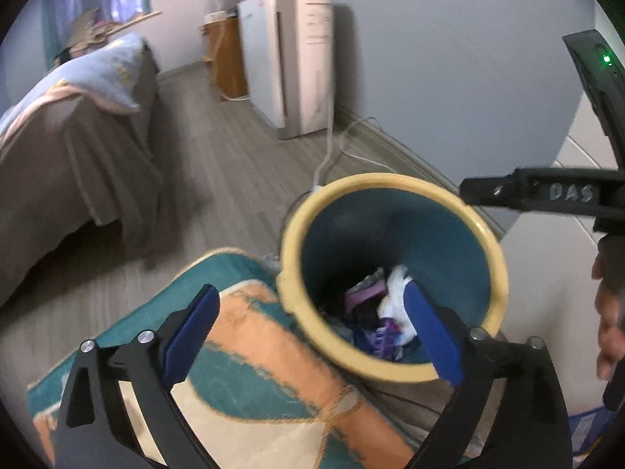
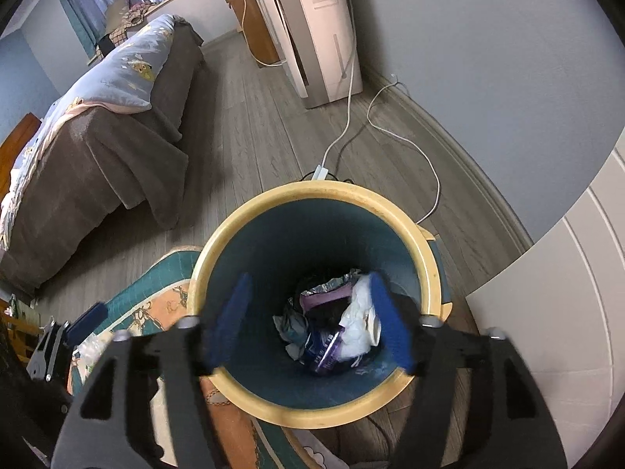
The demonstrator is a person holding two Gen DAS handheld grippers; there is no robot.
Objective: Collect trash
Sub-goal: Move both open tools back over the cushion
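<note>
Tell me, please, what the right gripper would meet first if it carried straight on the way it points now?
Probably the trash piled at the bottom of the bin. The right gripper is open and empty, aimed down into the bin's mouth, with nothing visible in between.

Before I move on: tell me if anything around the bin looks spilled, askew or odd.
Nothing spilled: the trash lies inside the bin. One oddity: white cables and a power strip trail loose across the floor right behind the bin, a snag risk. The rug lies flat.
</note>
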